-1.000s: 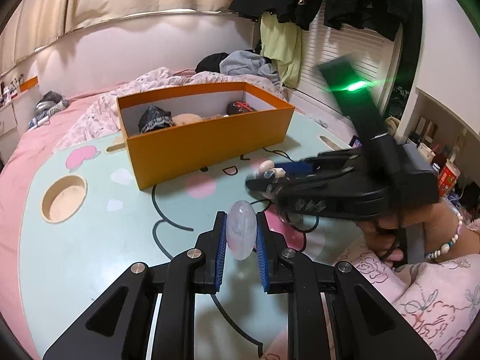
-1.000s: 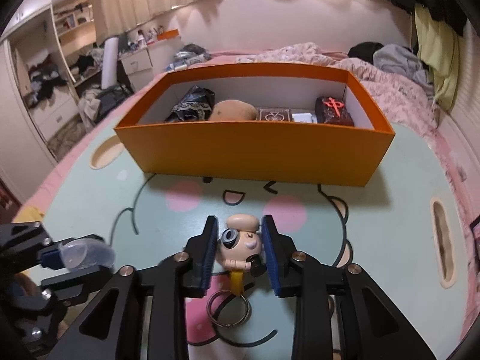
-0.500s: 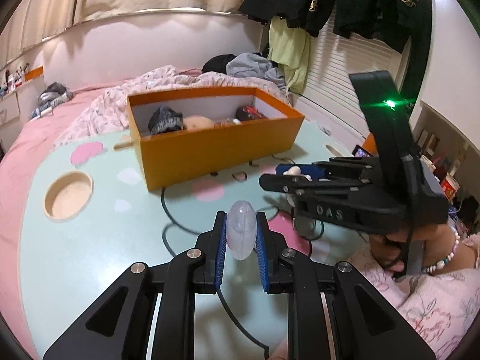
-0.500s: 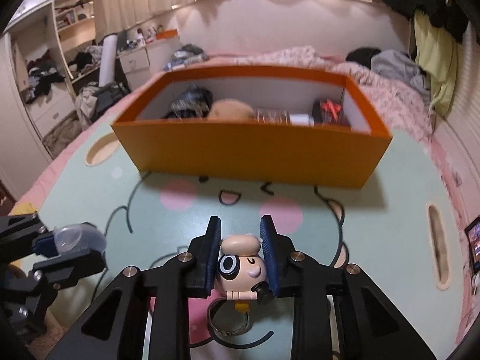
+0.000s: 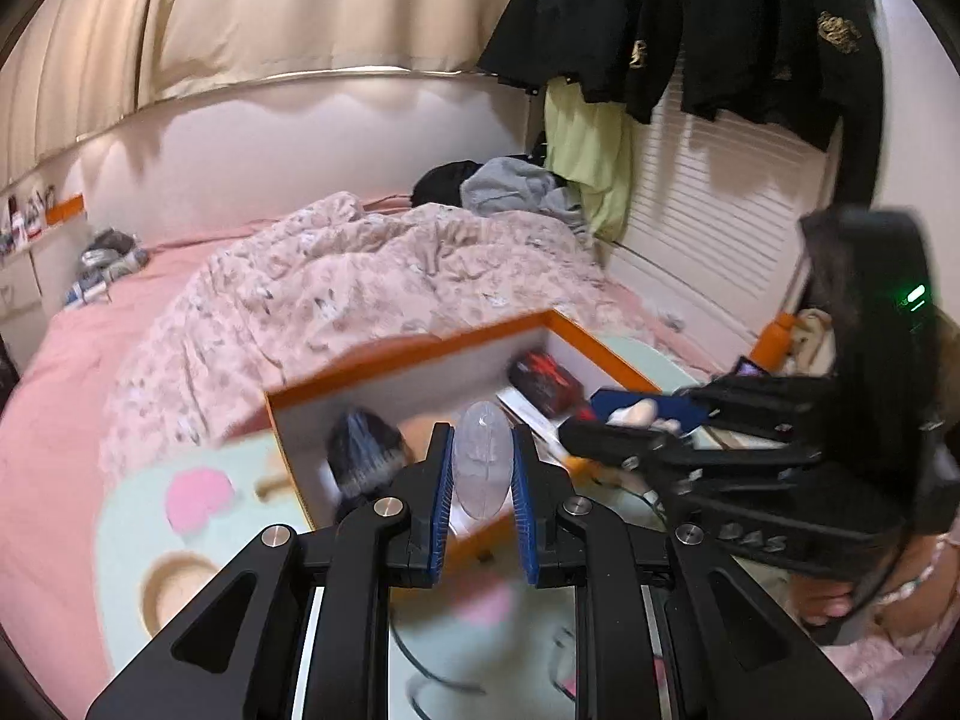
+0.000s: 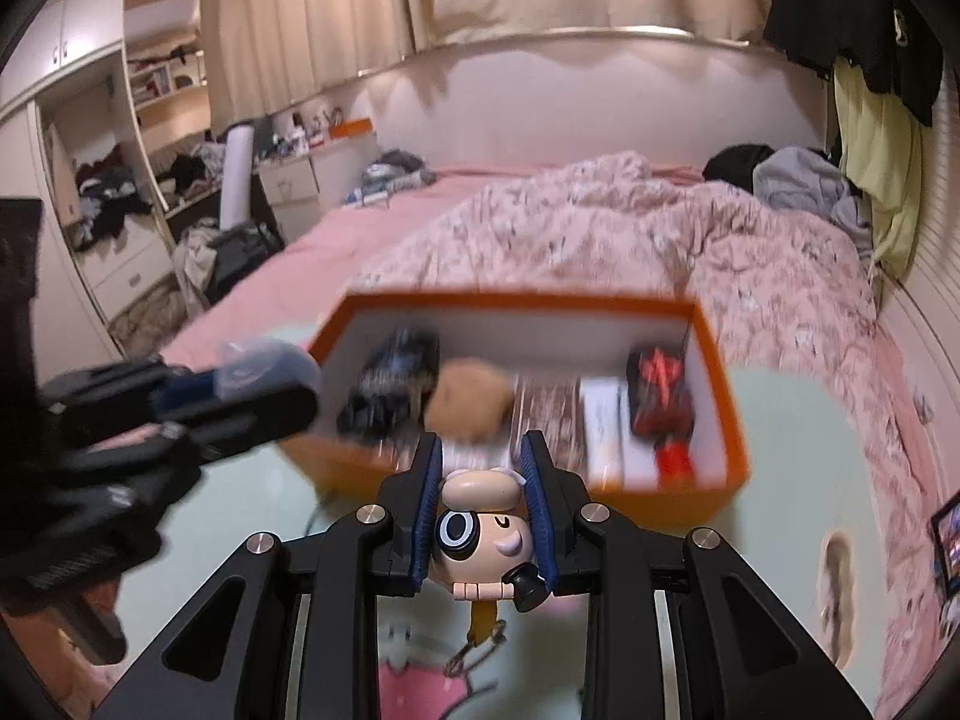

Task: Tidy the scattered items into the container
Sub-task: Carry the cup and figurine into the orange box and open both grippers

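Two items ride toward the orange box as I work the rig from afar, one in each hand. On my left, the left gripper has its jaws clamped narrow on a clear egg-shaped capsule, held up in front of the box's near wall. On my right, the right gripper has just been closing its jaws, and they now pinch a cartoon-head keychain, its ring dangling below, clear of the mint-green counter.

Reading the box from left to right, I see a dark crumpled bag, a brown rounded lump, a patterned flat box, a white card or carton and a red-and-black packet already inside, so I judge most of the tidying done.

Both carried pieces are outside the box and not yet released. No other loose item shows on the visible stretch of counter, though blur and the rig hide part of it. By my reckoning, what remains is to bring each piece over the rim and let it go inside.
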`<state>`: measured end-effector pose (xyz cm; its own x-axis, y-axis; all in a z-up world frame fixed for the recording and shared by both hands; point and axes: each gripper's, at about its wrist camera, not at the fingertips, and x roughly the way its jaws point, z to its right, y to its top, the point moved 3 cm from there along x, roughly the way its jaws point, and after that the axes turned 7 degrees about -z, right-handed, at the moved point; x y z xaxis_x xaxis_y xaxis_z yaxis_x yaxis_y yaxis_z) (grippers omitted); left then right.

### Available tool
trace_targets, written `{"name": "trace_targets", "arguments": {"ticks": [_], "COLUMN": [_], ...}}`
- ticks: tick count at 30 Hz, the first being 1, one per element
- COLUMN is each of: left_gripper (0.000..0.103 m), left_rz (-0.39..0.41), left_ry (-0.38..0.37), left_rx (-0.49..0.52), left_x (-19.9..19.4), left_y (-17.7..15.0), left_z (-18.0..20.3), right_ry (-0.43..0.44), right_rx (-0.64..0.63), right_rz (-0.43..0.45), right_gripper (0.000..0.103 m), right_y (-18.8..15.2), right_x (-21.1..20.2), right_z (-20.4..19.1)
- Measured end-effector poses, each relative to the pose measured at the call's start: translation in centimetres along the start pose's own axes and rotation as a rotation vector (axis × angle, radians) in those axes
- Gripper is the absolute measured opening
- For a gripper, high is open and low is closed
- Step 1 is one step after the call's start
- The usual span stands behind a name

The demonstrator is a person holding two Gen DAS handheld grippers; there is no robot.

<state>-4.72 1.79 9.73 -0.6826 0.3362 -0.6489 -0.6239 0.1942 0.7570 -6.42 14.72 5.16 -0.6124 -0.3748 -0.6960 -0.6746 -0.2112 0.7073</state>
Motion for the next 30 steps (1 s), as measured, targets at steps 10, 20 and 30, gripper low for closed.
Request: {"name": "trace_targets", "arguments": {"ticks": [10, 20, 30], "left_gripper": [0.019, 0.019, 0.02], "left_rz": [-0.054, -0.083, -0.089], "left_ry": [0.024, 0.031, 0.016], "left_rx": [-0.077, -0.103, -0.109], "left_x": [5.6, 6.7, 7.0], "left_y": [1.9, 1.3, 1.5], "left_z": [-3.0, -4.1, -4.0], "right_ry": [-0.018, -0.019, -0.006], "right_rx": [0.064, 0.087, 0.102], "right_rz": [-0.036, -0.075, -0.084], "right_gripper": [0.026, 0.026, 0.026], "right_y": [3.3, 3.3, 3.6], "right_x": [4.1, 6.0, 6.8], "right_z": [2.9, 3.5, 3.4]}}
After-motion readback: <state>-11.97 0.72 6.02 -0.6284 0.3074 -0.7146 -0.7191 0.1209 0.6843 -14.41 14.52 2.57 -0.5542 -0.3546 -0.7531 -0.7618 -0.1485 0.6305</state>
